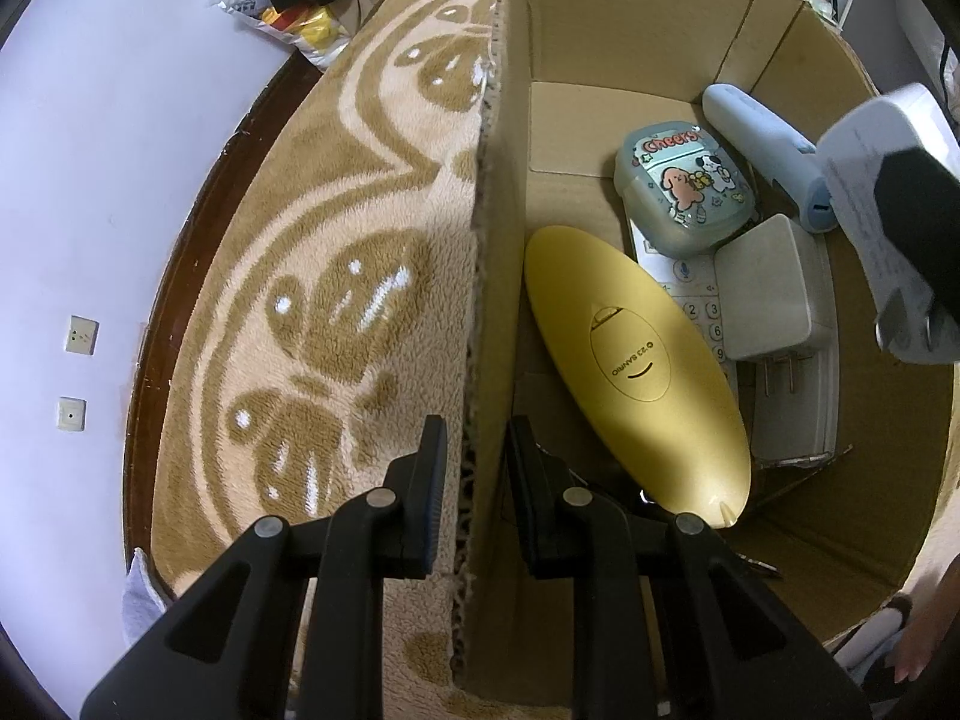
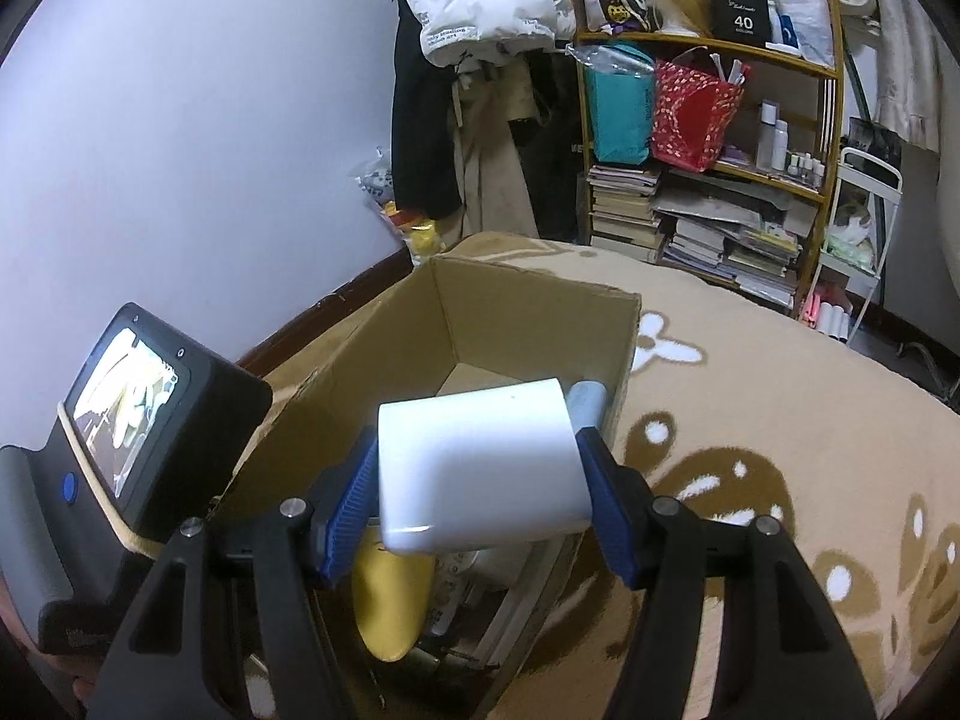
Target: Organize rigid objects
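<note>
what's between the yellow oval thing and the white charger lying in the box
In the left wrist view, a white remote control with number buttons shows in the gap between the yellow oval case and the white charger, lying partly under both.

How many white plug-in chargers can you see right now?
2: one white charger lies in the cardboard box beside the yellow oval case; the other charger is held above the box by the right gripper. Others may be hidden.

A wooden shelf [image 2: 714,180] of stacked books [image 2: 624,204] stands behind the patterned beige blanket [image 2: 780,396].
</note>
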The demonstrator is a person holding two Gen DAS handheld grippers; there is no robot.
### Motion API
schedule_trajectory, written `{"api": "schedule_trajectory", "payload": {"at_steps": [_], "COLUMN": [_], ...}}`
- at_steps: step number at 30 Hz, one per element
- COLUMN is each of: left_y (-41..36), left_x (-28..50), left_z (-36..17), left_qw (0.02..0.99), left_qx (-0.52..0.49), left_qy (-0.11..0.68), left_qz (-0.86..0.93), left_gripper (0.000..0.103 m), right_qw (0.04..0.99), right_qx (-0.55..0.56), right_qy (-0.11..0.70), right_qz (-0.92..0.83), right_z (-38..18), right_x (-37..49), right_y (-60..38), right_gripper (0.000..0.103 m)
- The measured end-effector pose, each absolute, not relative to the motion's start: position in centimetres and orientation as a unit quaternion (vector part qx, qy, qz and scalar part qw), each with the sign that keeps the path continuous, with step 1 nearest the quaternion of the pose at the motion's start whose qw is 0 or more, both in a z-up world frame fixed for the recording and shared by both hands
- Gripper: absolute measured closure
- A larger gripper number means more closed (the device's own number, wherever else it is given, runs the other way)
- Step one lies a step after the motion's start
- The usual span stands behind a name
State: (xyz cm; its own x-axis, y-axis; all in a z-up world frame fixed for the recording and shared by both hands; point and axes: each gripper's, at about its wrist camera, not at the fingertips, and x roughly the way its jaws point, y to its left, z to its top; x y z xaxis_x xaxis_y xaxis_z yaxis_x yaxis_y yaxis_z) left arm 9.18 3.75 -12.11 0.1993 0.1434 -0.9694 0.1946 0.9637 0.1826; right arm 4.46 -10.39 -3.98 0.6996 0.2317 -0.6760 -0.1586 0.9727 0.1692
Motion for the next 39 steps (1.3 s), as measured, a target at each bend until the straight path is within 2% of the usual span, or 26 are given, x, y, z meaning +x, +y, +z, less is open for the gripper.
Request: {"api": "schedule_trajectory", "payload": {"at_steps": [10, 14, 19, 23, 28, 29, 32, 33, 34, 35, 37, 39], "left_y": [3.5, 3.5, 4.1, 4.1, 3.6, 3.6, 3.6, 3.6, 3.6, 3.5, 3.4, 3.5], "left_x": [8.4, 7.8, 6.8, 5.5, 3.4, 3.1, 1.9, 1.5, 1.0, 0.6, -0.2, -0.9], "left_z": [-11.2, -10.3, -9.0, -7.8, -5.8, -5.4, -3.8, -3.3, -2.7, -2.1, -1.1, -0.4], "left_qw": [0.776, 0.79, 0.8, 0.808, 0.823, 0.826, 0.839, 0.844, 0.852, 0.858, 0.867, 0.875], "left_qx": [0.127, 0.107, 0.088, 0.093, 0.109, 0.11, 0.099, 0.099, 0.101, 0.105, 0.115, 0.113], "left_qy": [0.617, 0.604, 0.593, 0.581, 0.556, 0.551, 0.533, 0.525, 0.512, 0.501, 0.482, 0.469], "left_qz": [-0.02, -0.018, -0.022, -0.025, -0.036, -0.039, -0.045, -0.046, -0.046, -0.044, -0.041, -0.039], "left_gripper": [0.082, 0.082, 0.082, 0.082, 0.081, 0.079, 0.061, 0.049, 0.041, 0.038, 0.027, 0.024], "right_qw": [0.916, 0.918, 0.917, 0.917, 0.916, 0.915, 0.913, 0.914, 0.915, 0.916, 0.92, 0.921], "right_qx": [0.074, 0.078, 0.085, 0.082, 0.082, 0.08, 0.084, 0.084, 0.083, 0.081, 0.077, 0.077], "right_qy": [0.387, 0.385, 0.388, 0.39, 0.392, 0.395, 0.398, 0.398, 0.395, 0.392, 0.384, 0.38], "right_qz": [0.073, 0.057, 0.037, 0.025, 0.012, 0.006, 0.0, -0.004, -0.008, -0.012, -0.018, -0.021], "right_z": [-2.4, -1.7, -1.1, -0.4, 0.3, 0.3, 0.5, 0.6, 0.7, 0.8, 1.1, 1.4], "right_x": [3.1, 1.8, 0.1, -1.3, -3.4, -3.7, -4.8, -5.1, -5.4, -5.6, -6.5, -7.2], "right_y": [-11.6, -12.4, -13.3, -13.8, -15.0, -15.2, -15.8, -15.9, -16.0, -16.0, -16.0, -16.0], "right_gripper": [0.034, 0.025, 0.024, 0.015, 0.011, 0.011, 0.01, 0.008, 0.003, 0.0, 0.0, 0.0]}}
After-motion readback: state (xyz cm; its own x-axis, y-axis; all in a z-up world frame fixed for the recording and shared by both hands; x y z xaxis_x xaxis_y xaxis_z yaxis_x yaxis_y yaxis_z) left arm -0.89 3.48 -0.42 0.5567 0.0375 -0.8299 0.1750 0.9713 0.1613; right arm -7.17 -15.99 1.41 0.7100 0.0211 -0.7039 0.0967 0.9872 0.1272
